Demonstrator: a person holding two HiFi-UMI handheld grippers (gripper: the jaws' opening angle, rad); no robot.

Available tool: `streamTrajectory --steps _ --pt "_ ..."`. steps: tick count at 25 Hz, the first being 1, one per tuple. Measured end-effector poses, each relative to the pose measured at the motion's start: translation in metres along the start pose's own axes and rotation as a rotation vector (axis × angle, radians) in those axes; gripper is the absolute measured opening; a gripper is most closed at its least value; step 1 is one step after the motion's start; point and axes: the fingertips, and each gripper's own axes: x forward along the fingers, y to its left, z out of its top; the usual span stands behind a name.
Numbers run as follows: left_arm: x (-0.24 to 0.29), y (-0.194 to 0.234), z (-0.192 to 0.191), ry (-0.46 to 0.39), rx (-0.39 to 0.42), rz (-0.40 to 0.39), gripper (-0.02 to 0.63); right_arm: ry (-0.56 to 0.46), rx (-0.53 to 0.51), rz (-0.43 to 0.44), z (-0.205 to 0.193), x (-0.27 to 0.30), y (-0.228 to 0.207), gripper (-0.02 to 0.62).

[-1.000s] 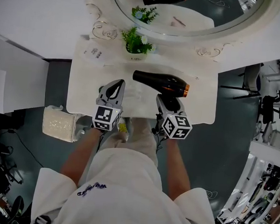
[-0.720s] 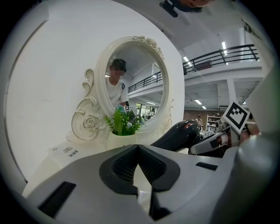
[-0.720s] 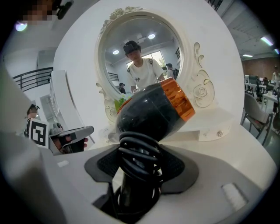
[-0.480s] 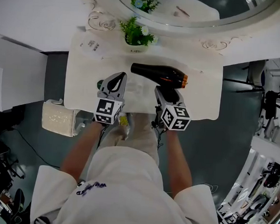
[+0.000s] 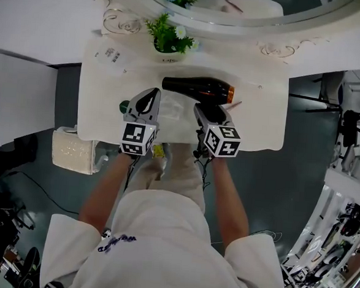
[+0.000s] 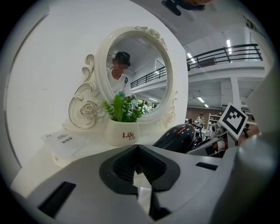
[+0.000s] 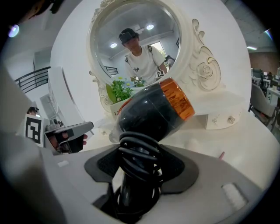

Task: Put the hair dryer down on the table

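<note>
Handle of the hair dryer is clamped in the right gripper, barrel crosswise beyond it.

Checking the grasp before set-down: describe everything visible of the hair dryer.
The hair dryer looks like glossy black plastic, with an orange band at one end. Its barrel lies roughly level, crosswise over the white table. The cord is coiled round the handle, which the right gripper clamps. Contact with the table cannot be told.
</note>
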Motion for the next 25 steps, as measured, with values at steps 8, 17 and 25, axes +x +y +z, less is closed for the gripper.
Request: streamTrajectory --steps 8,17,25 --pt "0.009 0.002 -0.009 0.012 -0.003 0.009 0.009 0.02 0.006 -0.004 -0.006 0.022 -0.017 0.27" --pt "0.015 -0.001 -0.018 0.028 -0.015 0.009 0.009 0.037 0.01 0.002 -0.011 0.037 -0.021 0.27" --pt "0.017 0.0 -0.021 0.039 -0.012 0.014 0.009 0.048 0.026 0.009 -0.015 0.045 -0.023 0.27"
